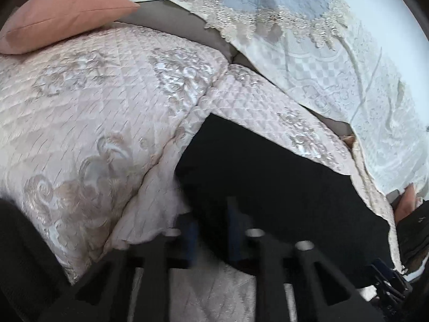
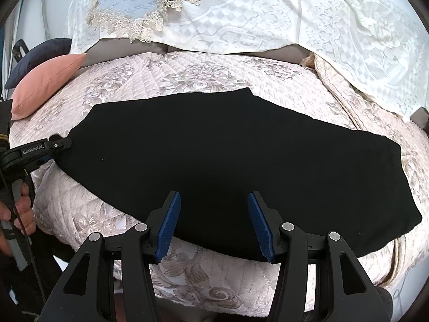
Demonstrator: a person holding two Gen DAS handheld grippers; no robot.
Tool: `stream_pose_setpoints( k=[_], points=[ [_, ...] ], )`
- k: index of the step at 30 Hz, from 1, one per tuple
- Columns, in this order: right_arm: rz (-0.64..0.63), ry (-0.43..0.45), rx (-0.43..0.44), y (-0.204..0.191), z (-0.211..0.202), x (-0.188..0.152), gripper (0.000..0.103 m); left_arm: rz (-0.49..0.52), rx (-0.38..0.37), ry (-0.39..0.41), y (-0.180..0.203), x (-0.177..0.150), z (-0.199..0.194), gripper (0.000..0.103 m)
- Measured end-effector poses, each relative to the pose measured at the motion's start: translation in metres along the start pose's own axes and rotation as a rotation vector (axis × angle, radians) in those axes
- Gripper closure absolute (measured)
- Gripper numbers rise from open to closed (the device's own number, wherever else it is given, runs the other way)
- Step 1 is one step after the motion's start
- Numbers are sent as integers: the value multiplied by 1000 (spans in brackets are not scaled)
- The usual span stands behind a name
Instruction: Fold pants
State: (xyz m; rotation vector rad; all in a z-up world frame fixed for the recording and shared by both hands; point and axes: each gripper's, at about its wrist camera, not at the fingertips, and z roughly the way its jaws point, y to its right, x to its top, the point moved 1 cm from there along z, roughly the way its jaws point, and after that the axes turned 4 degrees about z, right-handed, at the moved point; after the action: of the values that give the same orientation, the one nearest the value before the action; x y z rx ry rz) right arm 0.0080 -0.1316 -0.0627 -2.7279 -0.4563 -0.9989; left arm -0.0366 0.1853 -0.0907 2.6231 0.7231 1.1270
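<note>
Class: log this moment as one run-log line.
left gripper: shut on black pants end | right gripper: open above near edge | pants: flat

left tongs (image 1: 214, 230) motion-blurred in their own view, grip on the pants (image 1: 281, 182) unclear there, pants' near edge hidden behind right tongs (image 2: 214, 225), hand (image 2: 18, 209) cut by frame edge, navy cushion (image 2: 40, 56) mostly hidden behind pink one (image 2: 45, 86)
</note>
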Motion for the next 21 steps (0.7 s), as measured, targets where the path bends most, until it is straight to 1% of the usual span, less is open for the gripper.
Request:
stream_pose_setpoints(
  k=[1,5,7,11,17,21],
  points=[
    [4,-2,1,1,1,0,50,10,-4,3,1,2,-2,95],
    [18,-5,3,4,3,0,50,79,-46,38,20,14,-16,96],
    [30,-1,5,7,3,0,50,118,-81,59,35,20,-23,96],
    [54,10,4,15,1,0,50,184,-181,77,70,31,-30,96],
    [109,30,-13,38,-6,-2,50,320,-317,57,139,30,-21,96],
    [156,43,-40,58,-13,-6,50,404,-405,6,185,12,-8,96]
  ],
)
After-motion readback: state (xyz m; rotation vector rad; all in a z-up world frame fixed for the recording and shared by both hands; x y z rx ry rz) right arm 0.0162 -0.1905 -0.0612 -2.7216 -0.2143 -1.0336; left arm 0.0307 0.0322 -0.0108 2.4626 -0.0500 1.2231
